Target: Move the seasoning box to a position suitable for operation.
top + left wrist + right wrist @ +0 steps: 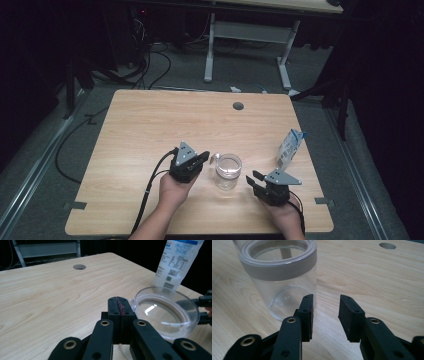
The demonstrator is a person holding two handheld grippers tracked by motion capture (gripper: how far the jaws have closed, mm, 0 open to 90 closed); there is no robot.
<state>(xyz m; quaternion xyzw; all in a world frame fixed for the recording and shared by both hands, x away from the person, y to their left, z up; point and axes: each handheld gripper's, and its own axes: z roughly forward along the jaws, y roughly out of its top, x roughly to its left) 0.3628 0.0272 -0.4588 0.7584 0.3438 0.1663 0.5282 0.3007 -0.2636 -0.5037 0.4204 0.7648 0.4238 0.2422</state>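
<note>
Left gripper [202, 158] sits with jaws pressed together, nothing visible between the pads, tips just beside the handle side of the clear round glass jar with a grey band at its rim [228, 171]. Jar stands upright near the front edge of the pale wooden table [150, 130], between the two grippers. Right gripper [255, 181] has its jaws spread, empty, aimed at the jar from the other side, not touching.

Judged step: taking hold of the jar. To do it well, the right jaws need shifting sideways so the wall lies between the pads, and a grip low on the body, below the band.

Left gripper view gives the white-and-blue printed carton [178, 261] standing behind the jar. Right gripper view [325, 315] shows the jar [279, 272] off to one side of the gap, a misalignment the high view hides.
</note>
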